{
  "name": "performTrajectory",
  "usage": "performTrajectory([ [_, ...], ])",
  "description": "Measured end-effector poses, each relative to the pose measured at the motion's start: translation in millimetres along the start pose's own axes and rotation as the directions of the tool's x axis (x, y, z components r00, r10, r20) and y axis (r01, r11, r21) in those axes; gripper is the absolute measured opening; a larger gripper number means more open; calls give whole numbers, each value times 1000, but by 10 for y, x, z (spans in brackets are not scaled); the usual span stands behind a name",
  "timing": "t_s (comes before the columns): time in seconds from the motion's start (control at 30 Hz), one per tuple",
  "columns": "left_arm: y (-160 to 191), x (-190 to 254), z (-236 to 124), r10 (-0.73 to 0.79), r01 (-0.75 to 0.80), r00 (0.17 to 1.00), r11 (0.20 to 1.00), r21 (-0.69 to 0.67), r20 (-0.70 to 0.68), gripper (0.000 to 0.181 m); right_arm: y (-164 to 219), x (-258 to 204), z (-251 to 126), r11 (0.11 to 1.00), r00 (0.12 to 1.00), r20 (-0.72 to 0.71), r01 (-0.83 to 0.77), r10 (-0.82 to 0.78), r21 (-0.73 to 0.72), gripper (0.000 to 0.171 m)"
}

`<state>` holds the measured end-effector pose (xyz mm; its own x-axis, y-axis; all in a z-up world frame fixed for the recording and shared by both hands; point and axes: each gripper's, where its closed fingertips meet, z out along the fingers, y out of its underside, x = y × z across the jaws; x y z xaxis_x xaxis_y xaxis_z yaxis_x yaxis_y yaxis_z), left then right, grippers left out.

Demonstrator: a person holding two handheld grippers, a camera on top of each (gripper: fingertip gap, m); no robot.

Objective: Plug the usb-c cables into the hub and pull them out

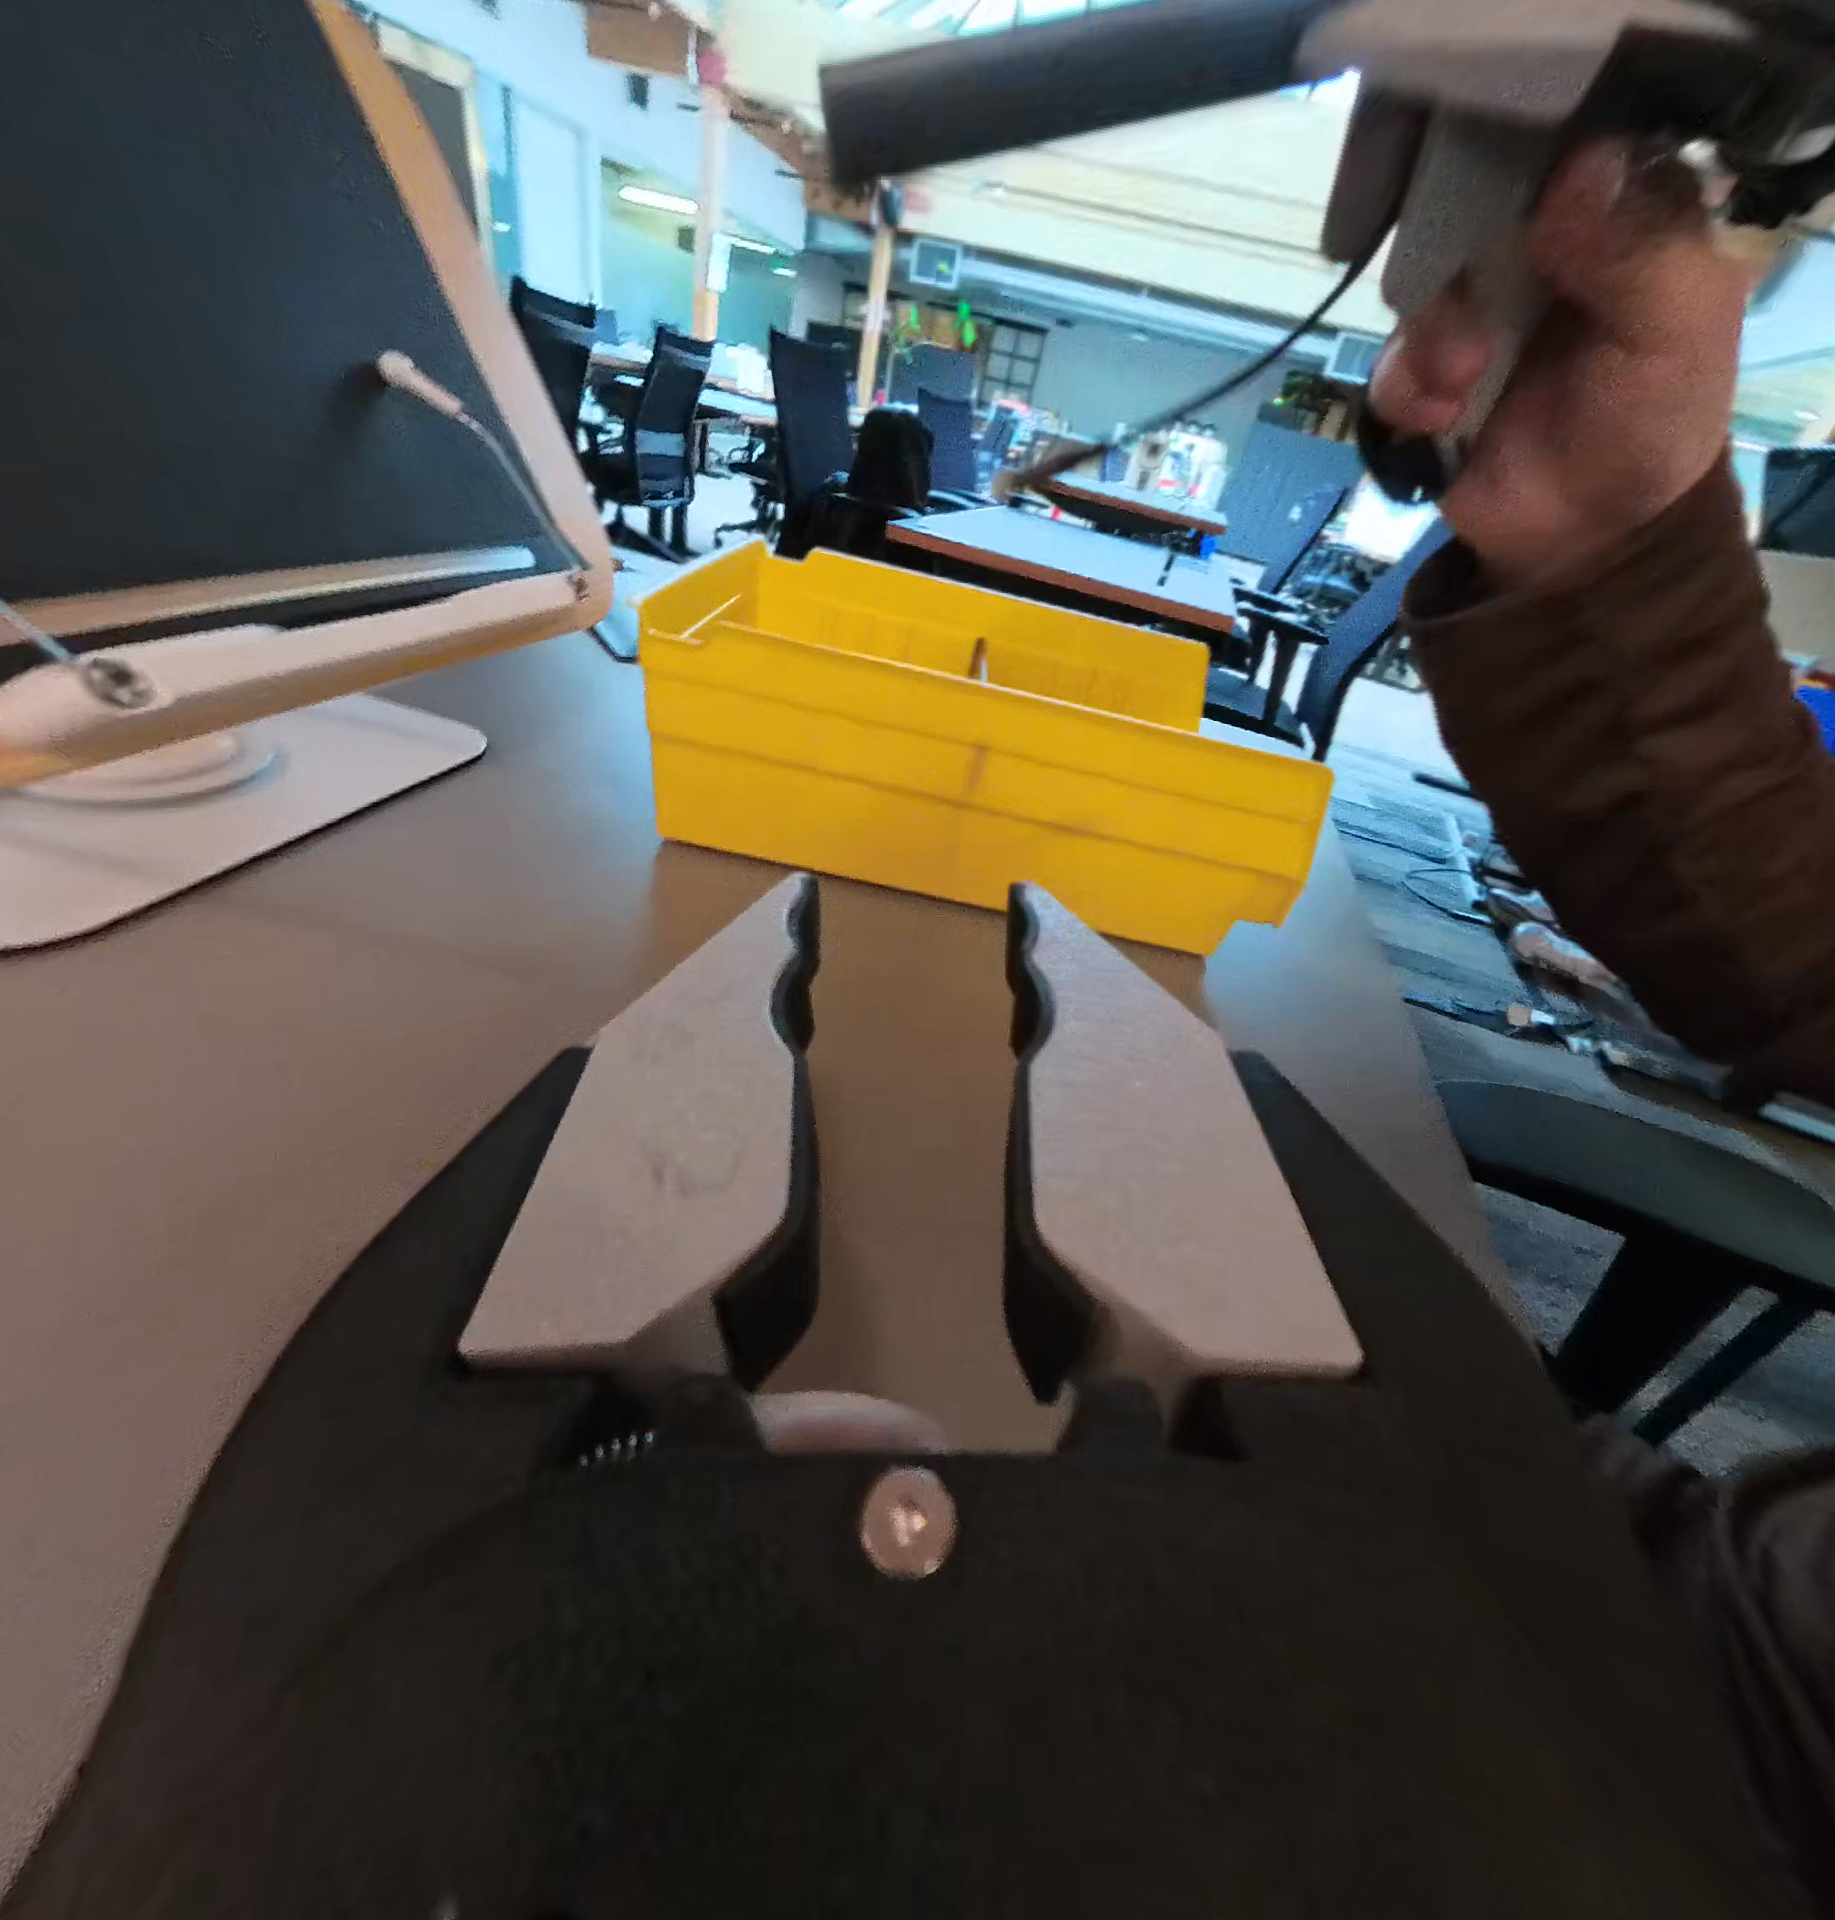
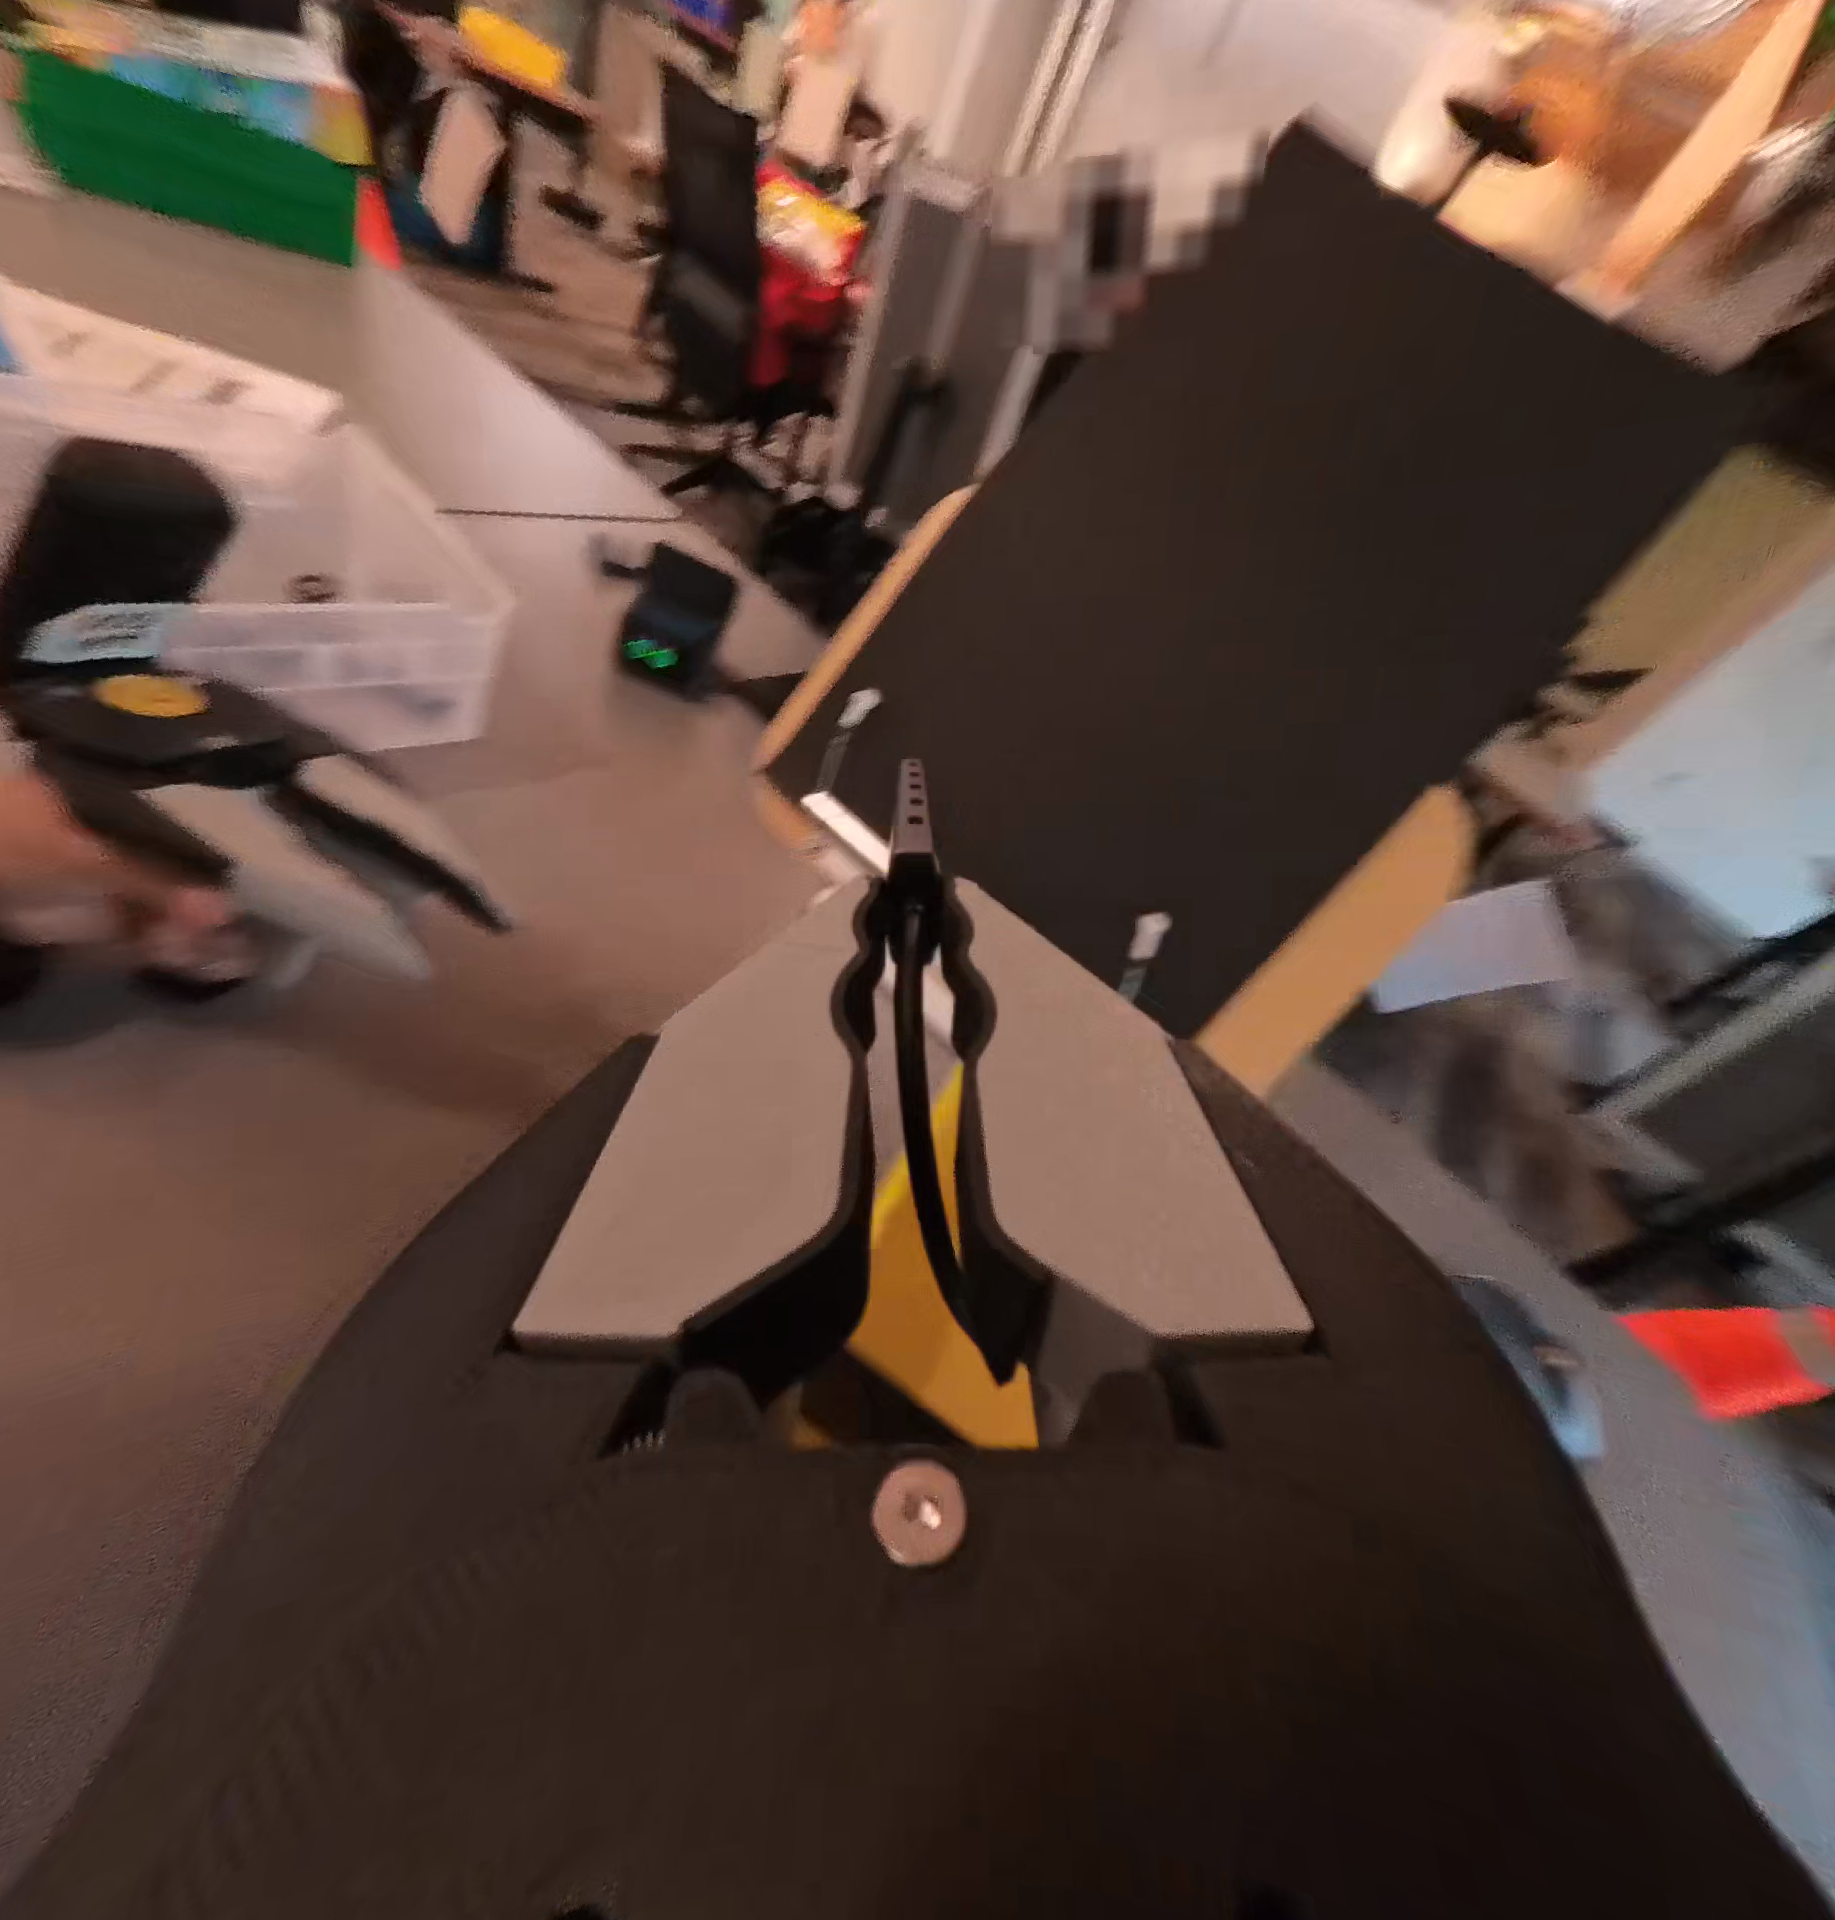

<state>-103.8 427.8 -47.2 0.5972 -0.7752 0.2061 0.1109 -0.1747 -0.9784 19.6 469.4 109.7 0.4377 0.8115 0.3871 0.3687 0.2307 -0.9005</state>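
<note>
My right gripper (image 2: 911,906) is shut on a slim dark hub (image 2: 914,821) that sticks out edge-on past the fingertips, its row of ports showing. The hub's black cable (image 2: 918,1091) runs back between the fingers. My left gripper (image 1: 913,906) is open and empty, low over the brown table (image 1: 373,1039), facing a yellow bin (image 1: 954,769). Two silver cable plugs (image 2: 853,722) (image 2: 1141,940) sit in the black back of a monitor (image 2: 1256,623); they also show in the left wrist view (image 1: 409,376) (image 1: 113,681). The right gripper (image 1: 1048,99), held by a hand, is raised at top right there.
The monitor's white foot (image 1: 165,831) stands on the table at left. The table edge drops off at right to a chair (image 1: 1671,1174) and a cluttered floor. Office chairs and desks lie beyond. A clear plastic box (image 2: 352,582) stands at far left.
</note>
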Motion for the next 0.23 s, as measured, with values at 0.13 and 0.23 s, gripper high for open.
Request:
performTrajectory([
  [0.13,59,-109,-10,-23,24,999,999,-27,44,28,129,530,58,991,990,-77,110,-116,-81,6],
  [0.23,120,-174,-12,-13,18,997,998,-59,81,26,666,701,251,951,977,12,211,-214,-226,6],
])
